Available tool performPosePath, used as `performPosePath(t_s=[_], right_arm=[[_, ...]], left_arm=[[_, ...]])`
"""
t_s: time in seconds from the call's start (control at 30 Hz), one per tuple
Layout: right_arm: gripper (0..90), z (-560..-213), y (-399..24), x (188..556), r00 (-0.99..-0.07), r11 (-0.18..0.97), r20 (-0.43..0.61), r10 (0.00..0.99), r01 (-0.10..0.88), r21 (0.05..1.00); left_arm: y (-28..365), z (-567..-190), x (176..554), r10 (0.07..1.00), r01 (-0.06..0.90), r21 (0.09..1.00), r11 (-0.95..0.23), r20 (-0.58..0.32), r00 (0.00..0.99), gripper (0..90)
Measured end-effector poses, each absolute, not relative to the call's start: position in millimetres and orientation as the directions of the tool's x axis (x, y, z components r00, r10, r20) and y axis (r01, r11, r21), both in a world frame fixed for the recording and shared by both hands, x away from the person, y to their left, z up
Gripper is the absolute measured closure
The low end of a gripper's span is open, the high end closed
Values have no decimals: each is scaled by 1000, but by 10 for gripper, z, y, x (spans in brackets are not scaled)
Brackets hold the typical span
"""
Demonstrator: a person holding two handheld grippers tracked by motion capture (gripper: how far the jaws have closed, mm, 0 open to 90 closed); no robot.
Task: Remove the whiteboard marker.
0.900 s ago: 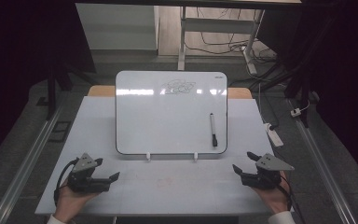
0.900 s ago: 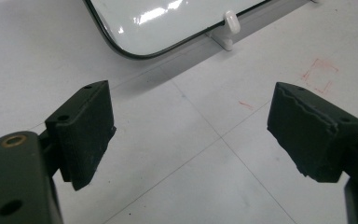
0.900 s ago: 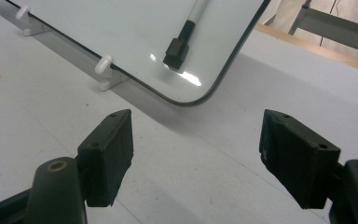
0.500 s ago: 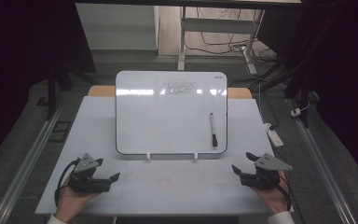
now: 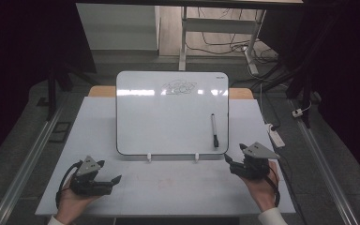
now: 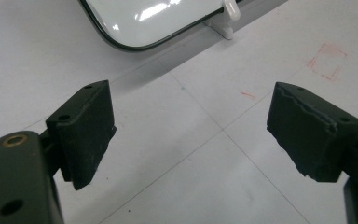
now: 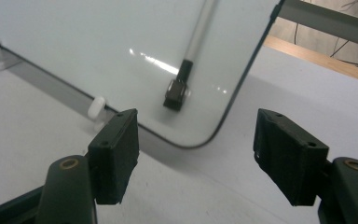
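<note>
Right gripper (image 5: 236,157) has moved up toward the marker (image 5: 214,131)

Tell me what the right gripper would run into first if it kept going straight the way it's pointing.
Probably the whiteboard's lower corner, with the marker's black cap lying just beyond; the right gripper is open and empty, though depth is hard to judge.

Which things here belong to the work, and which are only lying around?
For the work:
- whiteboard with a scribble near its top edge
- marker lying on the board
- left claw and right claw, both open and empty

Lying about:
- power strip beside the table
- cables on the floor behind
</note>
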State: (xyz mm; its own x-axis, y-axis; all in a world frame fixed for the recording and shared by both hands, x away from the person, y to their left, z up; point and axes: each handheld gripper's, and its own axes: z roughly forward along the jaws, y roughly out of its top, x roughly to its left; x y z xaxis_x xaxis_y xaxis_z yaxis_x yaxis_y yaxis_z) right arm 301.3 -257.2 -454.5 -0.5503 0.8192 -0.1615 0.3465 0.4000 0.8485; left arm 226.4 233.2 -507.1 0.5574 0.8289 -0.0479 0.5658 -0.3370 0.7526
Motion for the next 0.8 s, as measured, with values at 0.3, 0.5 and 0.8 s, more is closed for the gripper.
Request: performPosePath(t_s=[0.3, 0.5, 0.8], right_arm=[[357, -4509, -2233, 3266, -499, 389, -162, 851, 392, 834], [414, -4500, -2058, 3402, -477, 398, -182, 860, 402, 825], [534, -4564, -1869, 3604, -432, 423, -232, 872, 424, 801]], left_arm=[[2337, -5084, 2268, 825, 564, 751, -344, -45, 563, 158], [2336, -5094, 2268, 825, 564, 749, -348, -42, 564, 160], [2343, -5109, 2271, 825, 565, 747, -350, -40, 564, 160]])
